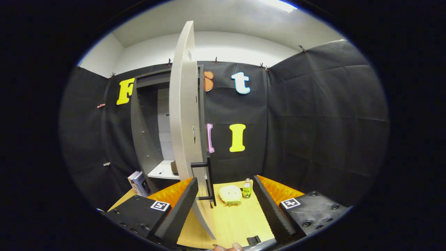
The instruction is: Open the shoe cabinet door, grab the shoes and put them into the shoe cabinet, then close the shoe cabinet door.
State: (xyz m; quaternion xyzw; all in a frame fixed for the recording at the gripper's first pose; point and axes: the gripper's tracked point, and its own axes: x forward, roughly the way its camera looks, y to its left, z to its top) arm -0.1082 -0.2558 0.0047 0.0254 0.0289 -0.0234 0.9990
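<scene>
Spread claw (225, 205); beyond, open shoe cabinet (146, 132) holding shoe (174, 167).

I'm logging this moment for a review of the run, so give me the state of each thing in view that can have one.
Shoe cabinet door: swung open, its edge toward the gripper.
Door handle: between the fingers, not gripped.
Shoe cabinet: open; a dark thing on its white shelf, too hidden to name.
Gripper: fingers spread, open.
Bottle: upright on the table, cap on.
Books: standing, leaning beside the cabinet.

Spread fingers (223, 205) flanking open cabinet door (184, 115)
</scene>
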